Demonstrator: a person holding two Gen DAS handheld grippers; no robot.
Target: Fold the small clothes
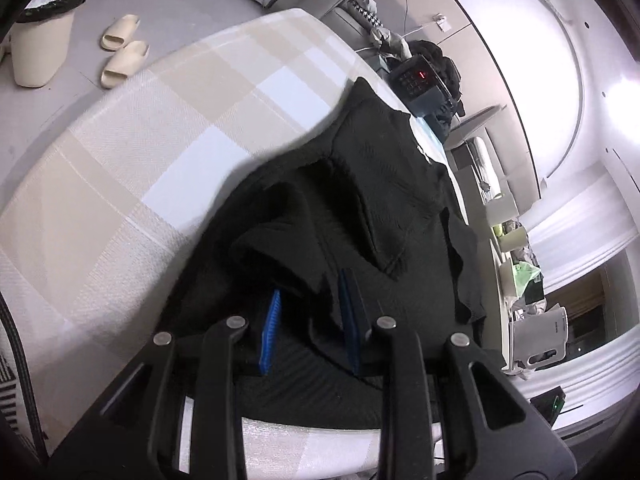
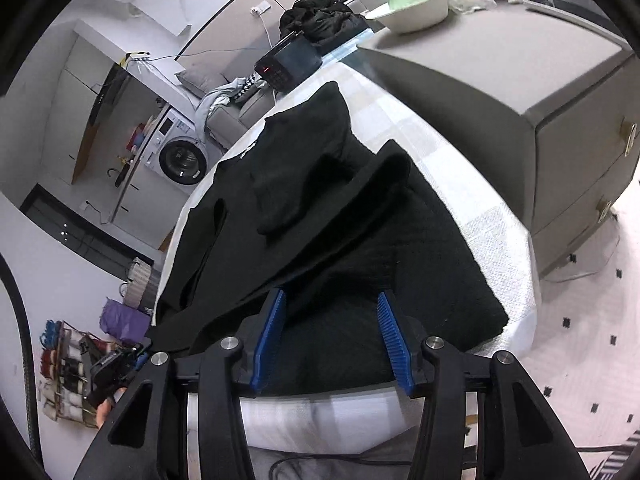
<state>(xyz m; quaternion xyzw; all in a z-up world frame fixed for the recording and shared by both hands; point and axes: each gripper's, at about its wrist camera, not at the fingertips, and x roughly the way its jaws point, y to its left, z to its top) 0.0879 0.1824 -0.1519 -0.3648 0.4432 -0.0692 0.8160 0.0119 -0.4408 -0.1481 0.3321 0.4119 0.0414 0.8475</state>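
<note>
the black garment was seen half-folded along the table near edge, right gripper spread open over it, left gripper narrowly parted around a fold, so regripping was probably needed next

No legible text or labels

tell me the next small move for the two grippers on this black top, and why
Probably lift both grippers clear, then regrip an unfolded edge. The right gripper stands open over the black top without pinching it. The left gripper has cloth bunched between its blue pads, barely parted. A sleeve already lies folded across the body on the checked cloth.
</note>
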